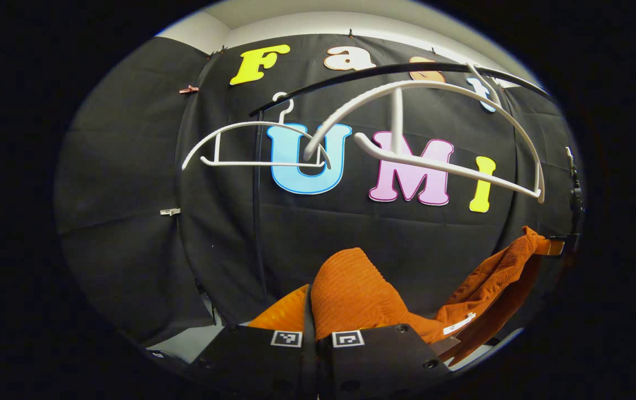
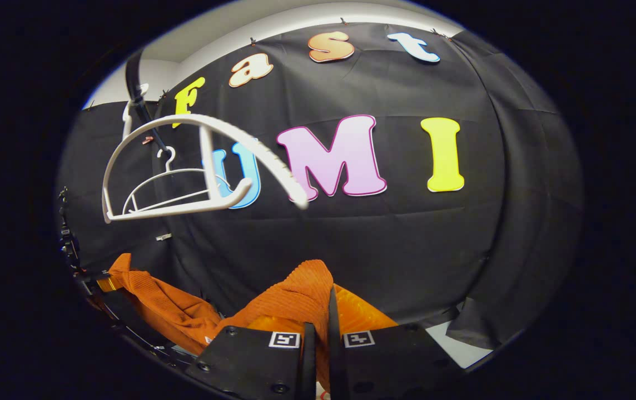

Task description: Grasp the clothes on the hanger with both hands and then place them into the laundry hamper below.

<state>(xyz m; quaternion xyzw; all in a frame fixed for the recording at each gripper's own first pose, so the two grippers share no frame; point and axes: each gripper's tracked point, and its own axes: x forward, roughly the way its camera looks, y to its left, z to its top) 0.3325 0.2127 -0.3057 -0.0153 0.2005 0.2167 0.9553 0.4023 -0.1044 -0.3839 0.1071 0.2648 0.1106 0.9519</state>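
Left claw (image 1: 309, 328) and right claw (image 2: 318, 328) are each clamped narrow on the orange garment (image 1: 357, 289), which stretches between them below the bare white hanger (image 1: 423, 139) on the black rail (image 1: 396, 69). Open space lies beneath the hanger.

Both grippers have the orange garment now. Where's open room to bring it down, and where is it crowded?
Open: between the white hangers above and the orange garment, against the booth wall. Crowded: up by the rail, where both hangers hang. The hamper isn't visible.
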